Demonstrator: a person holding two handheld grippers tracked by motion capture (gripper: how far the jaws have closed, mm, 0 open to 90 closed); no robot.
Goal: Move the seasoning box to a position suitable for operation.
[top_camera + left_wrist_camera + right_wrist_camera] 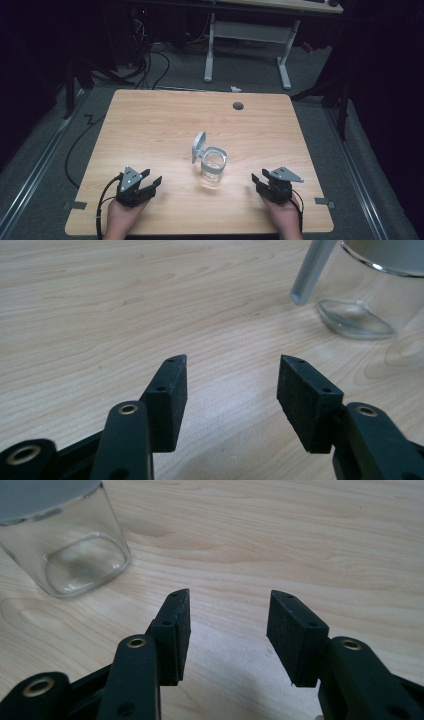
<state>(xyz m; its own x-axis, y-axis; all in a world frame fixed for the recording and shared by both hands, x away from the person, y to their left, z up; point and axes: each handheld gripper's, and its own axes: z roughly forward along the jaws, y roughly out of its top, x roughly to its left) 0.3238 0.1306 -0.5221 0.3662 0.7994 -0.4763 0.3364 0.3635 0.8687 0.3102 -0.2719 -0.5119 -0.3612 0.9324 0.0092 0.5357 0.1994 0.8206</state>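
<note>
A clear glass jar (213, 170) with a grey collar stands upright near the middle of the wooden table (150, 130), and its grey hinged lid (198, 146) is flipped up on the left side. It looks empty. My left gripper (156, 180) rests on the table to the jar's left, open, with nothing between its jaws. In the left gripper view the jar (370, 290) stands ahead to the right of the left gripper (231, 375). My right gripper (257, 179) rests to the jar's right, open and empty. The right gripper view has the jar (65, 540) ahead to the left of the right gripper (228, 611).
A round grey cable port (238, 106) sits near the table's far edge. Beyond the table are a grey carpeted floor, loose cables (150, 65) and the white legs of another desk (285, 65). A person's hands hold both grippers at the near edge.
</note>
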